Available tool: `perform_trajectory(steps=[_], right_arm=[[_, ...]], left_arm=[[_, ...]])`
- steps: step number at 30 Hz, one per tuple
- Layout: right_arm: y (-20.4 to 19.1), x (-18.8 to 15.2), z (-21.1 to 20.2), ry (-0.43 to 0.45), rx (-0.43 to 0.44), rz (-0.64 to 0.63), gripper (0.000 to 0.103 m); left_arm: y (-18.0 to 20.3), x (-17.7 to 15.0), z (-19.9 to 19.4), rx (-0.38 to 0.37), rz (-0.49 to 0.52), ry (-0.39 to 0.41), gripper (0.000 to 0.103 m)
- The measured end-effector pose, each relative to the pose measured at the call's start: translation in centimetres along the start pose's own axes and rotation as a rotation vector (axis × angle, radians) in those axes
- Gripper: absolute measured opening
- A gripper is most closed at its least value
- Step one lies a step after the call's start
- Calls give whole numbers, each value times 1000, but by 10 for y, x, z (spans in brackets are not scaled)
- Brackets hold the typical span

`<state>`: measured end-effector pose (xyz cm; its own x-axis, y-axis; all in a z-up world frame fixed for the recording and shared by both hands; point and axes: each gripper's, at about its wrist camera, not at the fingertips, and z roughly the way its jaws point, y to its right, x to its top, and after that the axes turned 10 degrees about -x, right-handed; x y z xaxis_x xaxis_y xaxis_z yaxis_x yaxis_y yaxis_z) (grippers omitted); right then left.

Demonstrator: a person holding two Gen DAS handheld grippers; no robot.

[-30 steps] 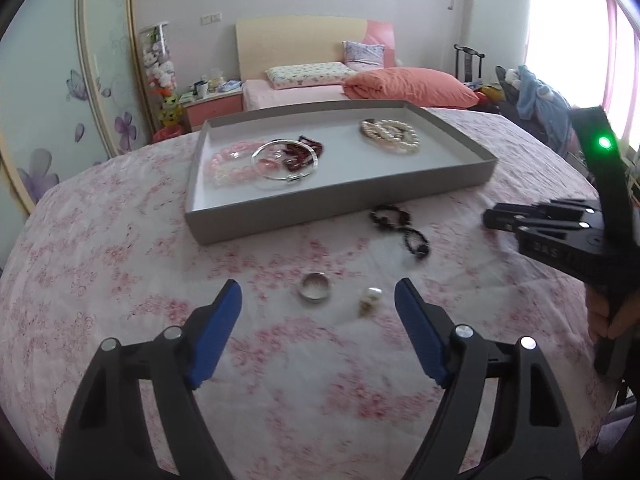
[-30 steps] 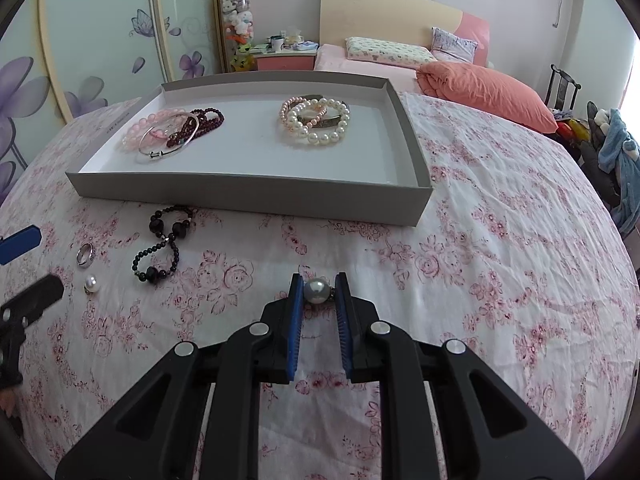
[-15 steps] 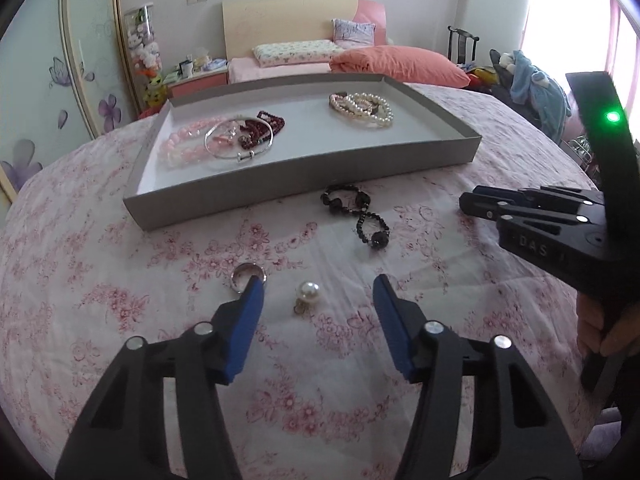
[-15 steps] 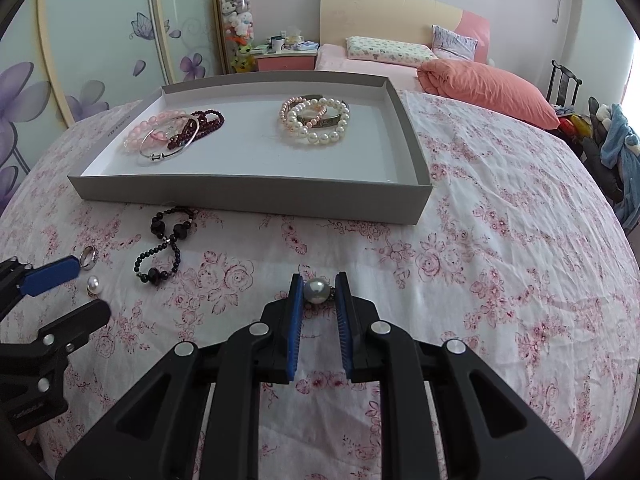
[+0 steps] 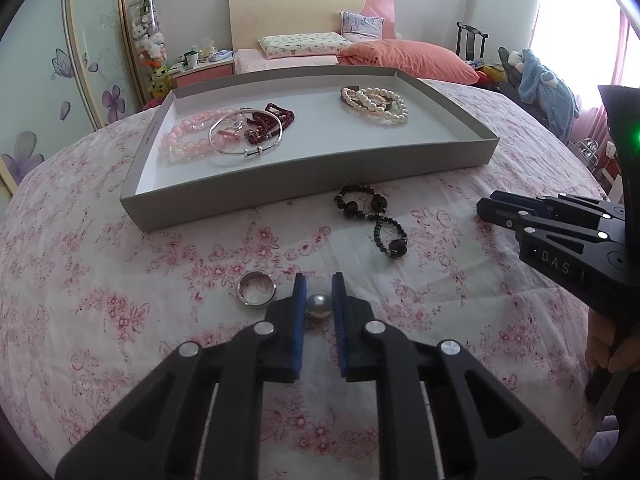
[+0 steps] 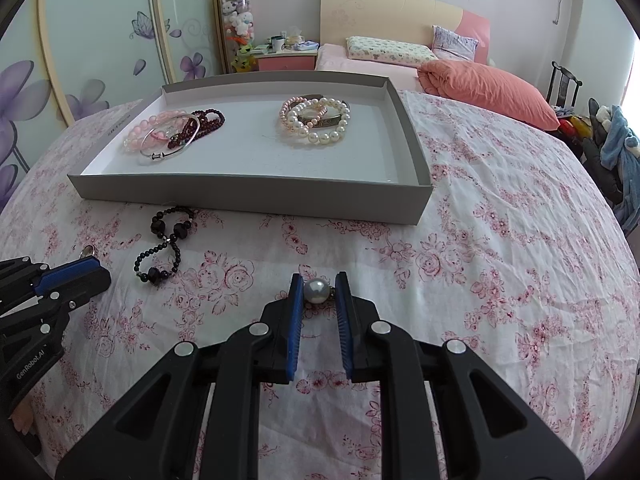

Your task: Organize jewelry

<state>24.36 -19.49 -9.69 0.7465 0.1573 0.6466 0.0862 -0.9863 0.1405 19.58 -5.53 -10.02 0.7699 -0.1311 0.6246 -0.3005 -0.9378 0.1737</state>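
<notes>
My left gripper point(image 5: 319, 286) is shut on a pearl earring point(image 5: 319, 305) low over the floral cloth. A silver ring point(image 5: 256, 289) lies just left of it. My right gripper point(image 6: 318, 280) is shut on a second pearl earring point(image 6: 316, 290) above the cloth. A black bead bracelet point(image 5: 372, 218) lies in front of the grey tray point(image 5: 320, 178); it also shows in the right wrist view point(image 6: 168, 240). The tray point(image 6: 248, 196) holds pink and dark red bracelets with a silver bangle point(image 5: 240, 134) at its left and pearl bracelets point(image 5: 376, 104) at its right.
The round table has a pink floral cloth point(image 6: 500, 240). A bed with an orange quilt point(image 5: 404, 58) stands behind it. A chair with blue clothes point(image 5: 548, 84) is at the far right. Wardrobe doors with flower prints point(image 6: 80, 40) are at the left.
My left gripper has moved down and forward and shut on the pearl earring on the cloth. My right gripper has stayed still, holding its pearl earring.
</notes>
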Motion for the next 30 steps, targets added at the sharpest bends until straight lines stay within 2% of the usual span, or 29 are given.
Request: perform_trajectory(steps=[6, 12, 19, 30], right_arm=[[-1, 1, 0, -1, 8, 0, 17], [-12, 3, -1, 1, 20, -25, 17], [-17, 4, 0, 5, 22, -31, 17], [-16, 4, 0, 5, 24, -29, 17]], left_arm=[[-3, 5, -17, -12, 3, 61, 13], [-30, 17, -32, 44, -49, 110, 14], [-61, 15, -27, 110, -117, 85, 14], [-77, 8, -14, 113, -166, 41, 14]])
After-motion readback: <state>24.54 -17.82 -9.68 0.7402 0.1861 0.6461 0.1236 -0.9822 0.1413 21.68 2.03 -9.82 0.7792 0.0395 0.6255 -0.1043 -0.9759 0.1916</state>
